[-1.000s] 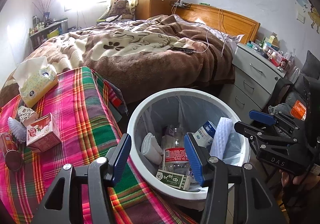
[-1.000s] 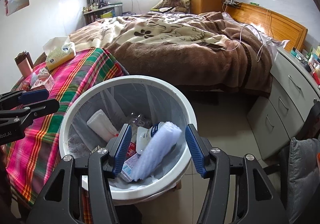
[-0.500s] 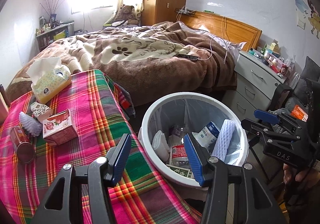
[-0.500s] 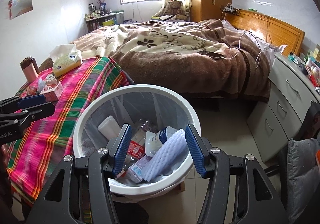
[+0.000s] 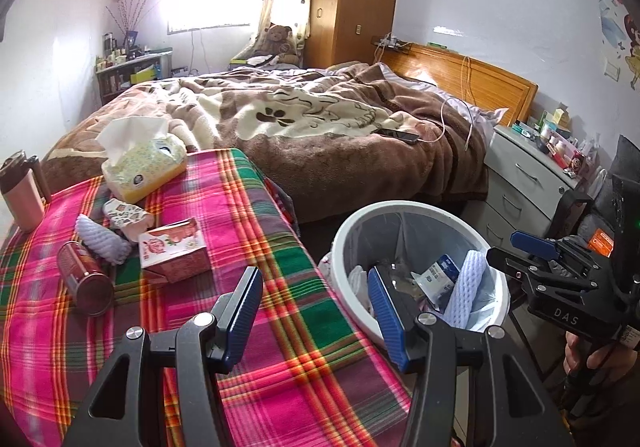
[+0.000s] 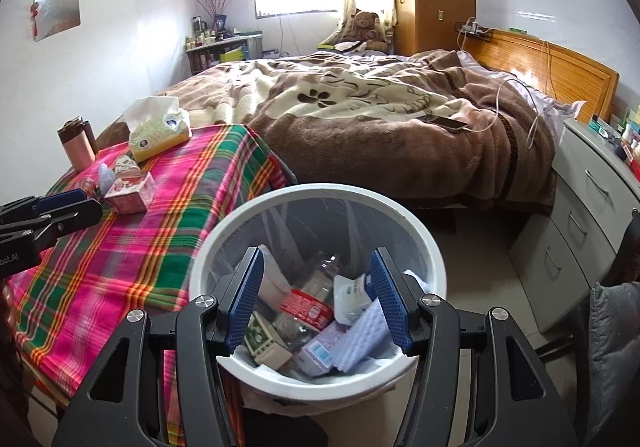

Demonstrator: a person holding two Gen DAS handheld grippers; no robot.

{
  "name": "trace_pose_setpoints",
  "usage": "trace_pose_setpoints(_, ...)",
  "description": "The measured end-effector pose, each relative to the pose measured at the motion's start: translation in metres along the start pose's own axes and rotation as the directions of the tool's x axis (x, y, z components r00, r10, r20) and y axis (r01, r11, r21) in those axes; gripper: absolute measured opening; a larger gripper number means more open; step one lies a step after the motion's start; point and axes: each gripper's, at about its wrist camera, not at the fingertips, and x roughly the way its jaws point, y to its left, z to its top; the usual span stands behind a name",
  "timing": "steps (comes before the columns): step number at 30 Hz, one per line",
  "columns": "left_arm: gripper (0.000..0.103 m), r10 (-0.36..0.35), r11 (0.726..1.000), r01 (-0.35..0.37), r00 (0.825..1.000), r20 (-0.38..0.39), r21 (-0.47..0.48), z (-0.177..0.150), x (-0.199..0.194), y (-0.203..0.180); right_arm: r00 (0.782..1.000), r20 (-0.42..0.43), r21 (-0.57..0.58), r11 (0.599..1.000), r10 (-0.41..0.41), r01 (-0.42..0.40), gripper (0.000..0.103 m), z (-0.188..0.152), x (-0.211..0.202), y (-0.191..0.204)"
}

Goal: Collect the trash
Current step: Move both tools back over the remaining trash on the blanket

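A white trash bin (image 5: 408,207) (image 6: 320,193) with a plastic liner stands on the floor beside the plaid table; it holds a bottle, cartons and a white foam net (image 5: 464,295). On the table lie a pink carton (image 5: 174,251), a white foam net (image 5: 100,241), a red can (image 5: 84,283) and a crumpled patterned wrapper (image 5: 126,211). My left gripper (image 5: 314,311) is open and empty above the table's right edge. My right gripper (image 6: 320,297) is open and empty above the bin; it also shows in the left wrist view (image 5: 520,247).
A tissue box (image 5: 140,163) and a pink flask (image 5: 22,195) stand at the back of the plaid table (image 5: 280,347). A bed with a brown blanket (image 5: 320,127) lies behind. A white dresser (image 5: 528,175) stands to the right.
Both grippers have pulled back and up from the bin. The left one has swung left, over the table; the bin now sits to its right.
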Motion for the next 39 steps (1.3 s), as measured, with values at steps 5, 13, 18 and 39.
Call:
trace_pose_setpoints(5, 0.055, 0.025, 0.999, -0.025, 1.000, 0.009, -0.025, -0.002, -0.006, 0.018, 1.000, 0.019, -0.003, 1.000, 0.025, -0.025, 0.057, 0.004, 0.001, 0.014)
trace_pose_setpoints(13, 0.055, 0.116, 0.993, -0.115, 0.993, 0.027, -0.035, -0.003, -0.011, 0.047, 0.997, 0.030, -0.019, 0.997, 0.071, -0.071, 0.057, 0.012, 0.014, 0.040)
trace_pose_setpoints(18, 0.055, 0.132, 0.989, -0.130, 0.991, 0.018, -0.071, -0.004, -0.010, 0.071, 0.994, 0.029, -0.028, 0.994, 0.105, -0.104, 0.057, 0.020, 0.027, 0.059)
trace_pose_setpoints(39, 0.058, 0.255, 0.924, -0.262, 0.965, -0.061, -0.278, -0.014, -0.001, 0.197, 0.966, -0.070, -0.144, 0.956, 0.249, -0.257, 0.066, 0.046, 0.088, 0.143)
